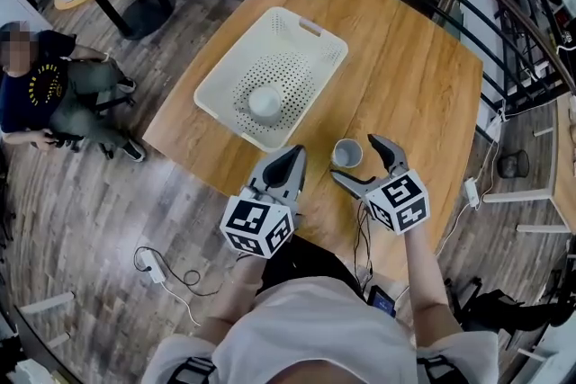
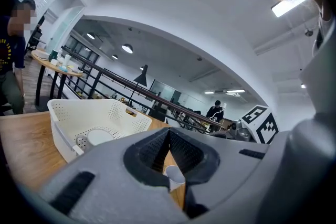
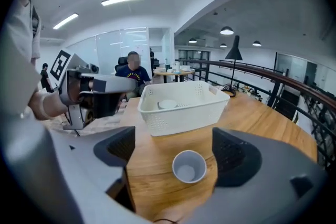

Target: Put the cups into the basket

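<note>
Right gripper (image 1: 356, 158): jaws wide open either side of the paper cup (image 3: 189, 166), not touching it.
Grip: I centre first, then close softly so the cup doesn't crush.

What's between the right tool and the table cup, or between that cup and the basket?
Nothing visible. The right tool has its jaws open either side of the upright cup, not touching it. Only bare table lies between cup and basket. The left tool, shut, sits close beside that path.

left grey claw (image 1: 286, 163): lower centre, jaws together, nearly level | right grey claw (image 1: 355, 159): just right of it, jaws spread wide, tilted downward
</note>
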Demonstrator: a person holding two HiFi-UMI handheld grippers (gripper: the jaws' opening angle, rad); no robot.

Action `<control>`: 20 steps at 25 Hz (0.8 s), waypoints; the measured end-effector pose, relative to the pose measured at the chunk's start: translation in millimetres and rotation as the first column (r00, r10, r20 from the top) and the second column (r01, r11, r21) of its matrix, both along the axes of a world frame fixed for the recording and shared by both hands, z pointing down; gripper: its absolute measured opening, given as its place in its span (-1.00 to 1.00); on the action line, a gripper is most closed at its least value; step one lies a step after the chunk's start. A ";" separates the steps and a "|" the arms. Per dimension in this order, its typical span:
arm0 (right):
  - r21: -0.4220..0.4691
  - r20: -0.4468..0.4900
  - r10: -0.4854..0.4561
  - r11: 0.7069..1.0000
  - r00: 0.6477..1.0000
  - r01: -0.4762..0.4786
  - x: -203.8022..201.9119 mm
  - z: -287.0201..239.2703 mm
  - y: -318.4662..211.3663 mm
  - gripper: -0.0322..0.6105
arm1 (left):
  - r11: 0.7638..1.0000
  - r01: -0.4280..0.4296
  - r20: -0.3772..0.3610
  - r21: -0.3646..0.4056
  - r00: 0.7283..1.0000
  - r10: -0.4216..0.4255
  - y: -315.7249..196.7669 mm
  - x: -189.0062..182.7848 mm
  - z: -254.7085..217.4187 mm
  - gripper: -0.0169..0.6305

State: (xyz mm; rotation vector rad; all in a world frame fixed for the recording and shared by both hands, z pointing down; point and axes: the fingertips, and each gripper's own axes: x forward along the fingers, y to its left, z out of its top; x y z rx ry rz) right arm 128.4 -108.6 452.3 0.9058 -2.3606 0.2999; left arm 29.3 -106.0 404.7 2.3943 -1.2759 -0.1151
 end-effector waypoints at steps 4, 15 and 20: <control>-0.059 -0.098 -0.053 0.997 0.994 0.048 9.1 18.4 -0.3 0.43 | 1.000 0.018 -0.006 -0.013 1.000 -0.018 1.2 -5.8 4.8 -0.92; -0.241 -0.247 -0.248 0.952 0.937 0.188 14.0 66.3 -5.0 0.43 | 0.996 0.046 -0.019 -0.070 0.999 -0.047 -4.5 -15.3 30.8 -0.92; -0.295 -0.287 -0.289 0.934 0.913 0.202 16.0 82.7 -8.6 0.43 | 0.994 0.065 -0.019 -0.084 0.998 -0.066 -11.5 -21.9 35.2 -0.92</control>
